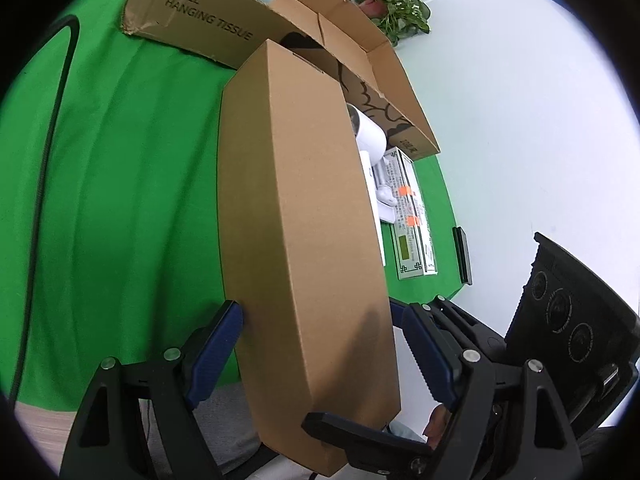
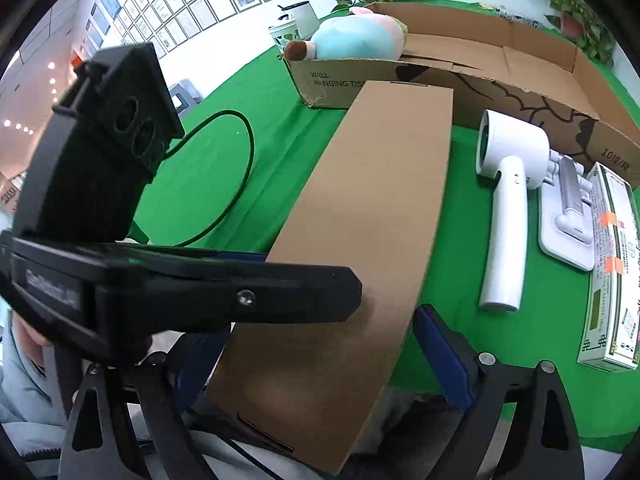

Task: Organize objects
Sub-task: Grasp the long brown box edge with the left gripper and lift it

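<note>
Only right wrist shows hairdryer point(image 2: 505, 216) whole — left perhaps half-hidden.

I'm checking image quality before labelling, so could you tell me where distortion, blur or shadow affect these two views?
Left wrist view: fisheye bends the long brown cardboard box, dark vignette corners, a soft shadow near its lower end. Right wrist view: the same box bows, the black device up close is blurred, the white handheld dryer stays sharp.

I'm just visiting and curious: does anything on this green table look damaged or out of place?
The big open cardboard box printed WALL HANGING TISSUE has a torn, crumpled lower corner, and the long flat brown carton juts out past the near table edge.
</note>
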Demonstrator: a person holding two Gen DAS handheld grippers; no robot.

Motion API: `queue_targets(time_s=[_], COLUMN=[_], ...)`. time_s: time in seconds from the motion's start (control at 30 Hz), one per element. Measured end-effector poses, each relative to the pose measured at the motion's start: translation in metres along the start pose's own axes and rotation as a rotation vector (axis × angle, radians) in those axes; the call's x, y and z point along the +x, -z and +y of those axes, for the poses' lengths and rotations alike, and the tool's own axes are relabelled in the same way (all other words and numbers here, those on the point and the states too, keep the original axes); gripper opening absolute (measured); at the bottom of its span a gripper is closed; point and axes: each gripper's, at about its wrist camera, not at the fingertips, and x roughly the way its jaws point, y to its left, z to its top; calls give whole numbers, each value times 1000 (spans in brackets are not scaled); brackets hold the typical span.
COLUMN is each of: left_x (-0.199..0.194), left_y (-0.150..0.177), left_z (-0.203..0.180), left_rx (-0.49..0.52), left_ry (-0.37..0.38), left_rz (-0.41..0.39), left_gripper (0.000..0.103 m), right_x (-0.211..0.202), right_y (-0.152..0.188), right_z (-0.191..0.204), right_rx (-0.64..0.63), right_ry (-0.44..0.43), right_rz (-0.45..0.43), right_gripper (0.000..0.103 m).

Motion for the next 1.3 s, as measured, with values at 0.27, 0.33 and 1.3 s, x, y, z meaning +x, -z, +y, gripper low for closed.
queue_targets(time_s=[0.27, 0.33, 1.3], left_x=[-8, -10, -50], left_y=[13, 18, 17], left_z=[7, 12, -13], left_rx=[-6, -9, -9], left_ry=[4, 2, 29], left_rz=[5, 17, -161], left_gripper=[82, 81, 85], right_x=[-4, -6, -6], right_y=[17, 22, 14], right_z=[1, 2, -11], right_rx=[-10, -14, 90], right_ry=[48, 53, -167], right_rz=[-29, -41, -73], right_gripper=[92, 91, 86])
